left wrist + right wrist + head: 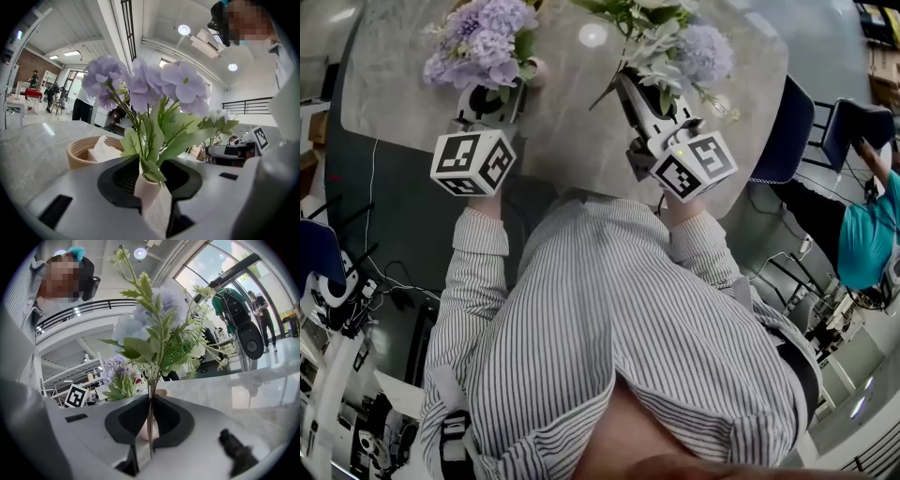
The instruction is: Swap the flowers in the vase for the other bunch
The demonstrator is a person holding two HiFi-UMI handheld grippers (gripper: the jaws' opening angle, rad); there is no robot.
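Striped shirt [609,319] fills the lower frame; above it curves the table's [572,141] rounded near edge; at upper left the left tool [149,161] stands spread around the pink vase [146,190], with a gap at the vase's right side and purple flowers [140,89] rising from it; the right tool [150,401] pinches the stems of the other bunch [154,324], upper centre; bare marble lies open between the two; a woven basket [77,157] sits beyond, left; a blue chair [787,122] stands by the table's right edge.
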